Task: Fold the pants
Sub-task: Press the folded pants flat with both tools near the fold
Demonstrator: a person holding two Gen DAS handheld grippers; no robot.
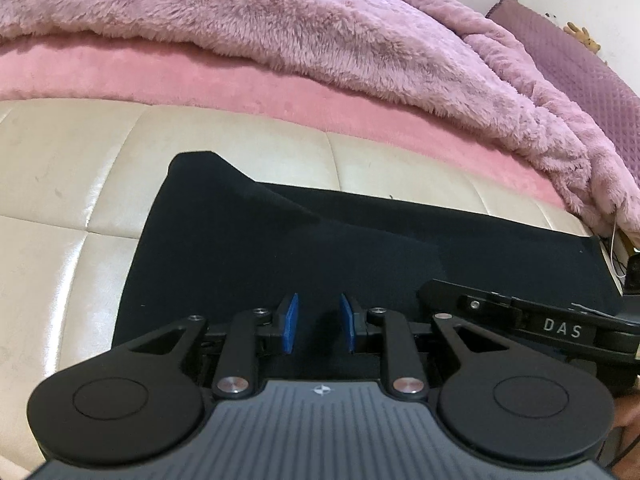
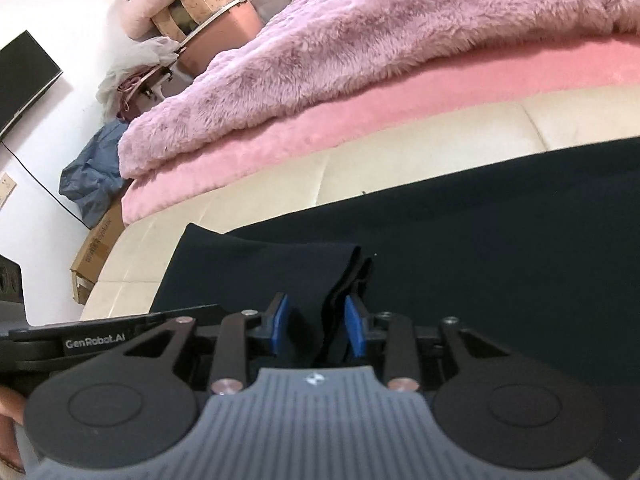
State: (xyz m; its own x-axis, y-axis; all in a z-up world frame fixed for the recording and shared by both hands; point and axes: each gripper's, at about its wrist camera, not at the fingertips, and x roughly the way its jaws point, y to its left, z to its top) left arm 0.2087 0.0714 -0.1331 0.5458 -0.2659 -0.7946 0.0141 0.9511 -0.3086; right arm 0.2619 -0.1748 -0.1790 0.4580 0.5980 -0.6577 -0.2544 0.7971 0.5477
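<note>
The black pants [image 1: 320,240] lie spread across the cream quilted bench [image 1: 80,184] at the foot of the bed, below the fluffy purple blanket [image 1: 280,20]. The left gripper [image 1: 319,322] hovers low over the cloth, jaws parted and empty. The right gripper [image 2: 316,324] has its jaws apart around a bunched fold of the pants.

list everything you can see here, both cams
pants: 1, black, laid flat on the cream surface under both grippers
cream padded surface: 1, cream, in front of the bedding
pink sheet: 1, pink, behind the cream surface
fluffy blanket: 1, mauve, on top of the pink sheet
tv screen: 1, black, on the wall, left in the right view
cardboard box: 1, brown, on the floor by the bed
left gripper: 1, black, blue fingers open over the pants
right gripper: 1, black, blue fingers open around a fold of pants
</note>
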